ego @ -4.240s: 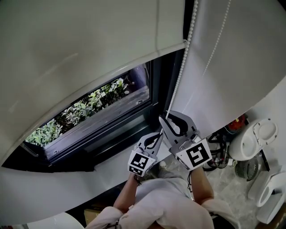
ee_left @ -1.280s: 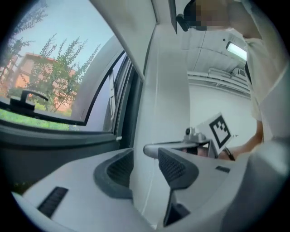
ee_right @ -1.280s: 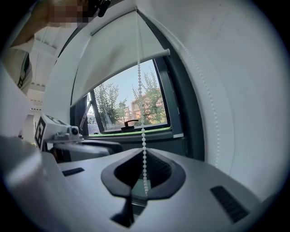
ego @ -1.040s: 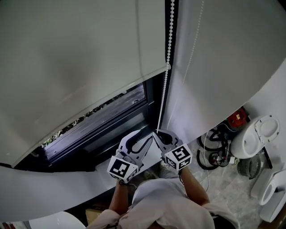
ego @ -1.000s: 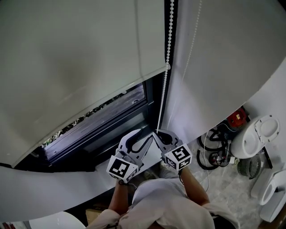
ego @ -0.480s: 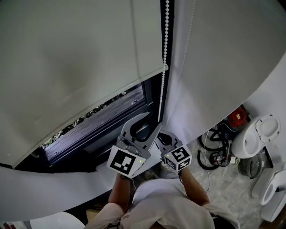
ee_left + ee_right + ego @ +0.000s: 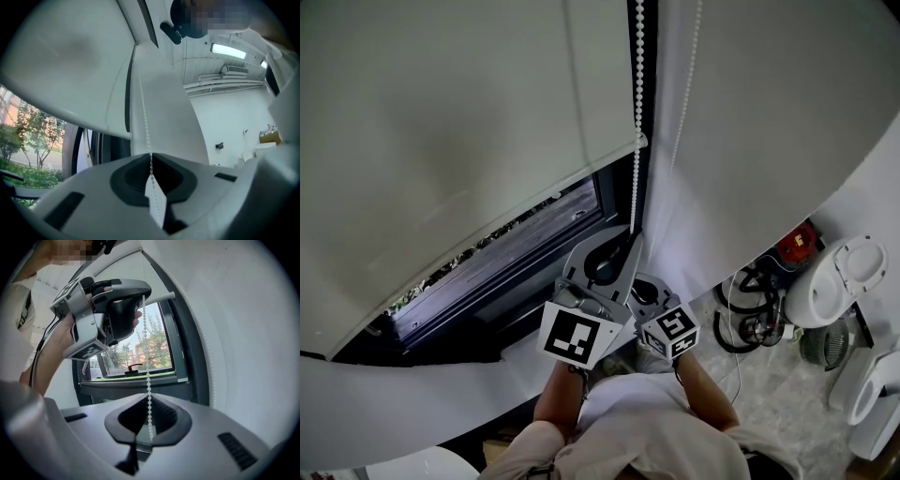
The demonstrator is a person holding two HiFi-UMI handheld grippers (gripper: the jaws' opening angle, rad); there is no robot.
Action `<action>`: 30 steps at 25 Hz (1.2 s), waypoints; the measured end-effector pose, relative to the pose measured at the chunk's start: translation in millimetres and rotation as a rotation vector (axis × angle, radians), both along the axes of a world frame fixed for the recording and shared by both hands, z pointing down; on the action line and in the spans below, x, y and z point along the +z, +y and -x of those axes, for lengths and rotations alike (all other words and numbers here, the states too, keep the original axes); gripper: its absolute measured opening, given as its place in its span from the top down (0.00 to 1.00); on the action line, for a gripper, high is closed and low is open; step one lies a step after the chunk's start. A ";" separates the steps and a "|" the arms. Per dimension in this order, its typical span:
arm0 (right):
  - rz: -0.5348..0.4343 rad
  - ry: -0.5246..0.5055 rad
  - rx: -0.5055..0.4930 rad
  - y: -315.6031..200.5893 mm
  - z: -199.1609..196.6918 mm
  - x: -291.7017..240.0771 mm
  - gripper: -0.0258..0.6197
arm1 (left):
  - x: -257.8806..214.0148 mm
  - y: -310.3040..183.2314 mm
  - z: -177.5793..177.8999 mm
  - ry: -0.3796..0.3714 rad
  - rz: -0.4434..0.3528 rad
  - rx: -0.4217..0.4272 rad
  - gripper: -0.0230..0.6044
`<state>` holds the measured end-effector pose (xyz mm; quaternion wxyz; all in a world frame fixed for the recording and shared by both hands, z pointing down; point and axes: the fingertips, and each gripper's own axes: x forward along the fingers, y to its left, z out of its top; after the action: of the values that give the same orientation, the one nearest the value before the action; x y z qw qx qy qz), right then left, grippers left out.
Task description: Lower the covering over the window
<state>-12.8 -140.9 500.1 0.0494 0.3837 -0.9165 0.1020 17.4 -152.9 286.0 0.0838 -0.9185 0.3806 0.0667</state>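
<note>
My left gripper [image 7: 151,156] fingers just closed onto the bead chain [image 7: 637,112], above my right gripper [image 7: 148,396], which is also clamped on it, so I can pull hand over hand. The blind [image 7: 469,122] covers most of the window [image 7: 546,225], far left.

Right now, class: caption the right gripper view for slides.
Right gripper shut on bead chain; higher, left gripper's jaws have just closed on it.

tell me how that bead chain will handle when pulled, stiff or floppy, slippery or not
Probably floppy: the bead chain is a thin line of tiny beads, straight only where it hangs. Likely light, being so fine. Probably not slippery: the beads give bumps to catch, and the left gripper, whose jaws have just been closing, pinches it.
</note>
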 end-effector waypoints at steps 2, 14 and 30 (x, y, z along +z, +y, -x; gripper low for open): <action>0.014 0.011 0.003 0.3 0.5 3.5 0.95 | 4.2 1.4 1.7 0.010 0.007 -0.003 0.93; 0.135 0.078 -0.018 8.8 6.8 58.0 0.95 | 59.1 1.7 7.0 -0.035 0.097 -0.007 0.93; 0.281 0.153 -0.036 20.0 9.3 134.2 0.95 | 139.5 2.7 6.3 -0.095 0.218 -0.017 0.93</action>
<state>-22.1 -121.0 634.3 0.1742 0.3631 -0.8934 0.1989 11.1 -150.3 425.6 0.0018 -0.9211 0.3888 -0.0192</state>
